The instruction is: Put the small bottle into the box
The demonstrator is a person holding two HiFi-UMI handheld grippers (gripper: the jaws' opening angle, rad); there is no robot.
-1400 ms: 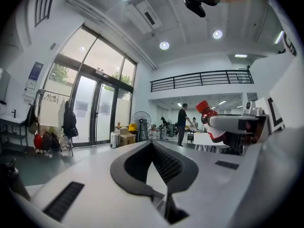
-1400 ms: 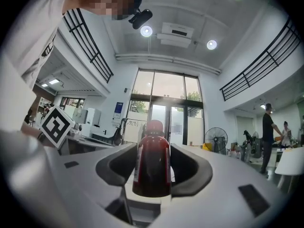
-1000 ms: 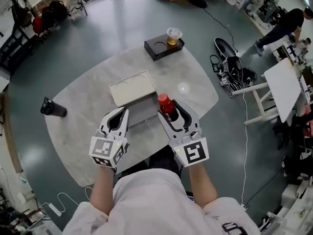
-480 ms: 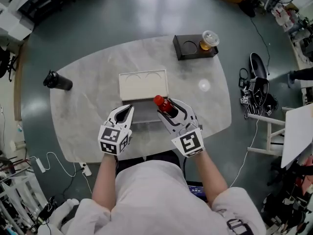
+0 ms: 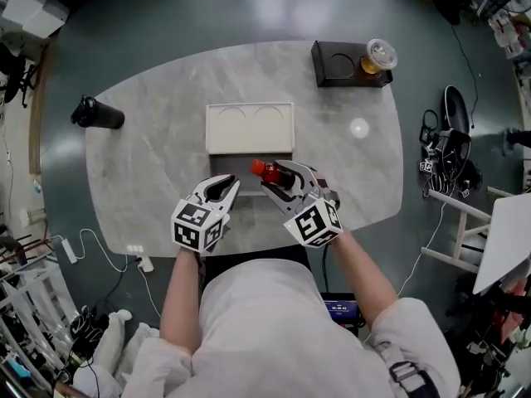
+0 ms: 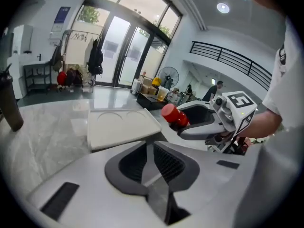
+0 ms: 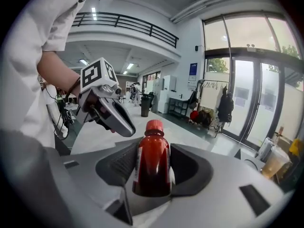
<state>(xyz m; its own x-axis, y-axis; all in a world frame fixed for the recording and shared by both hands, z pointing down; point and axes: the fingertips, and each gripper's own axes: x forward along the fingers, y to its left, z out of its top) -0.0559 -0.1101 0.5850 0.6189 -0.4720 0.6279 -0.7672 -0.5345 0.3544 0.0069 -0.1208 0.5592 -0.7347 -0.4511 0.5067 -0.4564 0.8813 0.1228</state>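
My right gripper (image 5: 280, 181) is shut on the small red bottle (image 5: 264, 171), which has a red cap. The bottle leans to the left over the grey part of the box (image 5: 239, 167). In the right gripper view the bottle (image 7: 153, 158) stands between the two dark pads. The box's white lid (image 5: 249, 128) lies flat just beyond it, with two half-round marks on it. My left gripper (image 5: 222, 191) is shut and empty, at the box's near left edge. In the left gripper view the lid (image 6: 121, 127) and the red cap (image 6: 173, 115) show ahead.
A black tray (image 5: 342, 63) with a cup of drink (image 5: 380, 55) stands at the table's far right. A black flask (image 5: 96, 114) stands at the left edge. The marble table (image 5: 158, 164) is oval, and its near edge is at the person's waist. Bags and cables lie on the floor at right.
The right gripper has moved left and tipped the bottle, so its cap now points left over the grey box. The left gripper has stayed shut beside it. The head view has shifted.
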